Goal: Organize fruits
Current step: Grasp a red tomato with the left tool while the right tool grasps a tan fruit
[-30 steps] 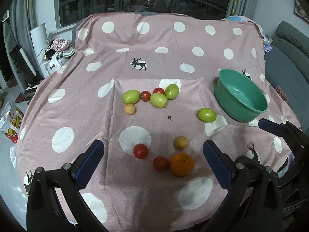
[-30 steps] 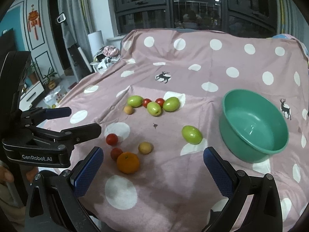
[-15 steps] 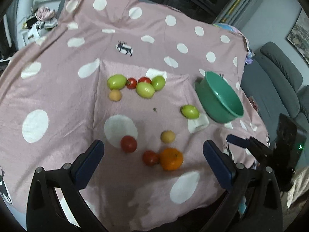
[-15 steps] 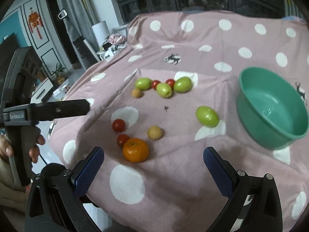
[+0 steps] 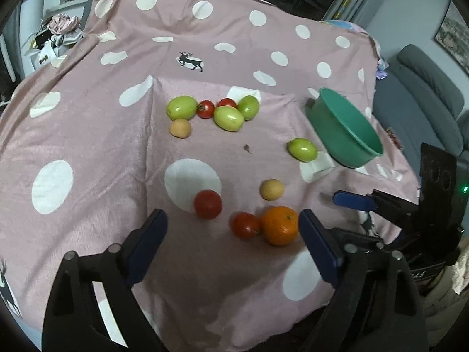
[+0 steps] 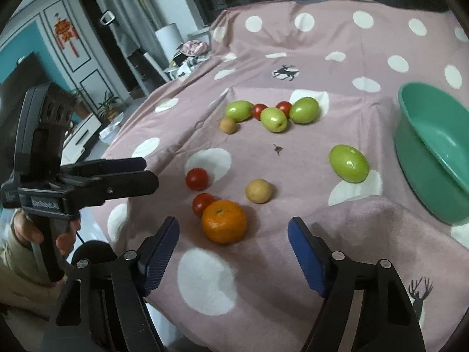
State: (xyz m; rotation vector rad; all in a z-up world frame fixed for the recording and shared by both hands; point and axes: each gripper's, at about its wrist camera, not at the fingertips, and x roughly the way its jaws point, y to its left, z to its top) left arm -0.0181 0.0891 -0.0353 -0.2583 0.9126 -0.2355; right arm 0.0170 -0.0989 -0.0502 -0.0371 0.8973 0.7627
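Note:
Fruits lie on a pink polka-dot cloth (image 5: 88, 135). An orange (image 5: 280, 225) touches one of two red tomatoes (image 5: 244, 226), and a beige round fruit (image 5: 272, 189) lies just beyond them. A lone green fruit (image 5: 302, 149) lies beside the teal bowl (image 5: 331, 129), which holds nothing. Several green and red fruits (image 5: 228, 117) cluster farther back. My left gripper (image 5: 231, 215) hovers over the near tomato, its jaws closing on nothing. My right gripper (image 6: 234, 223) hangs before the orange (image 6: 224, 225), its jaws also closing without touching it.
The cloth's front edge drops off just under both grippers. A grey sofa (image 5: 422, 88) stands right of the table. A person's hand (image 6: 26, 231) holds the left gripper's handle. Cluttered items (image 6: 190, 50) sit beyond the far left corner.
Both grippers have sunk toward the cloth and tipped further down, so the fruits look nearer. Both pairs of jaws have narrowed from fully wide.

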